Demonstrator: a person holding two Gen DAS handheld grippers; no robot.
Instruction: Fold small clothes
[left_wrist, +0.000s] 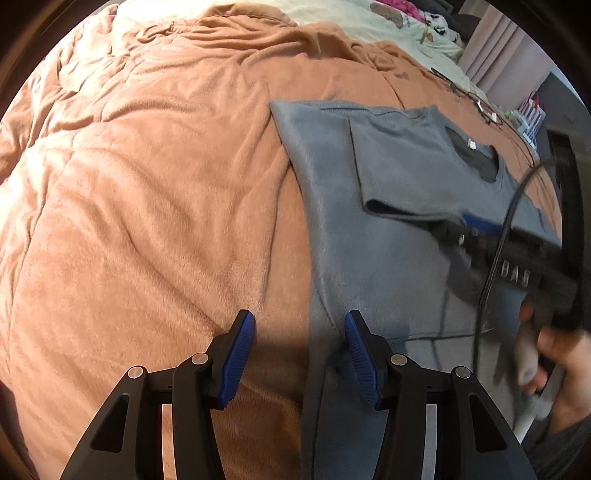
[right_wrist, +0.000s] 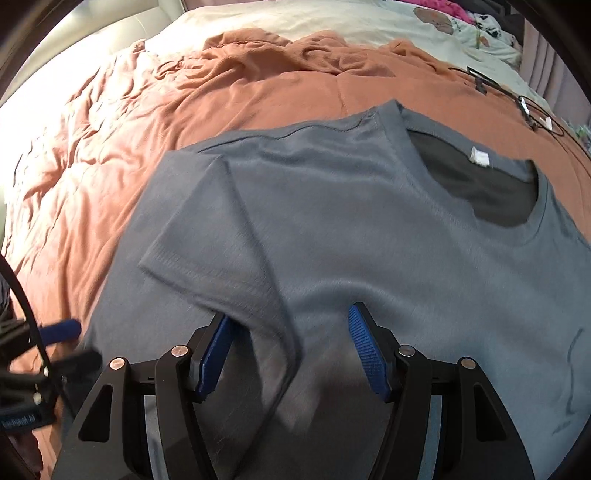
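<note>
Folding looks barely begun: the grey T-shirt lies spread on the orange blanket, collar away from the grippers, and only one sleeve is turned in over the chest. I'd judge the other side and the cross fold from the hem remain, though the far sleeve is out of view.

Both tools are released. The left gripper hovers with its jaws wide apart, straddling the shirt's side edge: bare blanket under one jaw, grey cloth under the other. The right gripper is spread too, with the folded sleeve's lower edge just ahead of its jaws, one pad partly tucked beneath that edge; nothing is pinched. A hand holds that tool at the frame's rim in the left wrist view.

Room is generous beyond the left jaws, where open blanket runs wide, rumpled only further off. Past the collar, black cables lie on the bedding, well apart from the shirt.
</note>
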